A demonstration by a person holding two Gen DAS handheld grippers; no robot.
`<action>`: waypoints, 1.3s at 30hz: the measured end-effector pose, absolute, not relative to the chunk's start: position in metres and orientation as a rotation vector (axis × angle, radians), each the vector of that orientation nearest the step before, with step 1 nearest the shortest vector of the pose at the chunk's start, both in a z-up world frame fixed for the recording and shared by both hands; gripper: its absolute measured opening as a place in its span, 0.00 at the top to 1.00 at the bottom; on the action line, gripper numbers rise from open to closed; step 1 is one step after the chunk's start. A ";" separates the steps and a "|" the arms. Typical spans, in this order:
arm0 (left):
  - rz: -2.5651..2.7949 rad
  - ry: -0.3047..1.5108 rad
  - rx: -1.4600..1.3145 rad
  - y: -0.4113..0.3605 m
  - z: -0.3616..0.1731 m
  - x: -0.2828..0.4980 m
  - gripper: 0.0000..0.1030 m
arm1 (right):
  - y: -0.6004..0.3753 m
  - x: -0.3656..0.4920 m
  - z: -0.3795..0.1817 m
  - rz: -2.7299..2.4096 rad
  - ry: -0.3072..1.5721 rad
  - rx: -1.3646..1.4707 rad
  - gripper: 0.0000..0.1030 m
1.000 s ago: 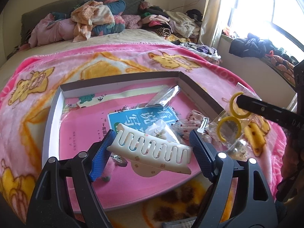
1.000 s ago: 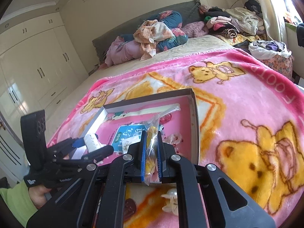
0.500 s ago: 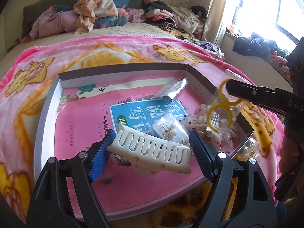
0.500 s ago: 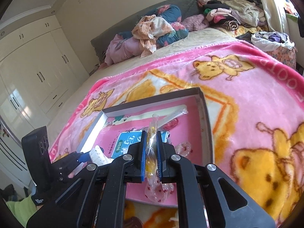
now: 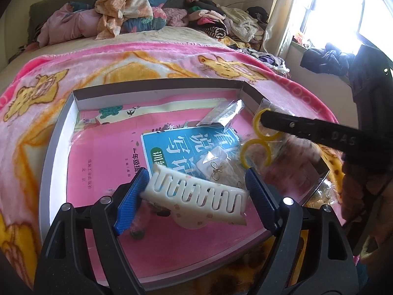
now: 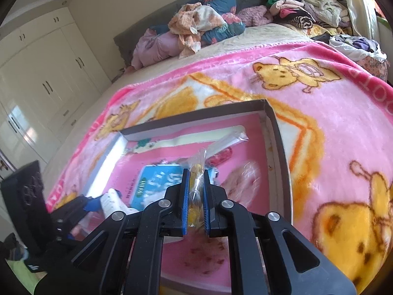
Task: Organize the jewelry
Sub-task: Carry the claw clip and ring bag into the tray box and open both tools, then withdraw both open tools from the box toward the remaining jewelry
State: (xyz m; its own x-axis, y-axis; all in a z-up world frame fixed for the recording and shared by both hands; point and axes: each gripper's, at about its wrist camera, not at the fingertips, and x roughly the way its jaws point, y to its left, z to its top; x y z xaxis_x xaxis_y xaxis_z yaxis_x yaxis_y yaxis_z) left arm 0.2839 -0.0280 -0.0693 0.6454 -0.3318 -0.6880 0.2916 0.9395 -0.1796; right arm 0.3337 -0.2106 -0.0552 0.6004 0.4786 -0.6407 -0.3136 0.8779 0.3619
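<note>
My left gripper (image 5: pixel 196 191) is shut on a white hair claw clip (image 5: pixel 196 193) and holds it over the near part of a shallow grey box (image 5: pixel 52 147). My right gripper (image 6: pixel 196 191) is shut on a clear bag of yellow hoop earrings (image 6: pixel 196 172), held above the box's right side; the hoops (image 5: pixel 258 145) also show in the left wrist view. Inside the box lie a pink booklet (image 5: pixel 98 162), a clear packet (image 5: pixel 221 115) and a small bag with earrings (image 5: pixel 218 167).
The box (image 6: pixel 280 147) rests on a pink cartoon blanket (image 6: pixel 331 123) on a bed. Piled clothes (image 5: pixel 118 17) sit at the headboard. A window sill with dark clothes (image 5: pixel 324 59) is to the right. White wardrobes (image 6: pixel 36 93) stand at left.
My right gripper has carried the bag of yellow hoops from outside the box's right edge to above its interior. My left gripper has moved slightly forward over the box with the clip.
</note>
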 end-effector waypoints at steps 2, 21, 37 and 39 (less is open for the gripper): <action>-0.354 0.791 -0.056 -0.027 -0.069 0.284 0.30 | -0.213 0.336 -0.058 0.447 0.809 0.227 0.89; -0.351 0.793 -0.061 -0.026 -0.069 0.286 0.24 | -0.225 0.320 -0.058 0.395 0.767 0.190 0.60; -0.329 0.783 -0.070 -0.023 -0.063 0.278 0.15 | -0.242 0.283 -0.037 0.384 0.700 0.151 0.37; -0.326 0.775 -0.073 -0.023 -0.060 0.274 0.14 | -0.243 0.278 -0.036 0.379 0.693 0.140 0.35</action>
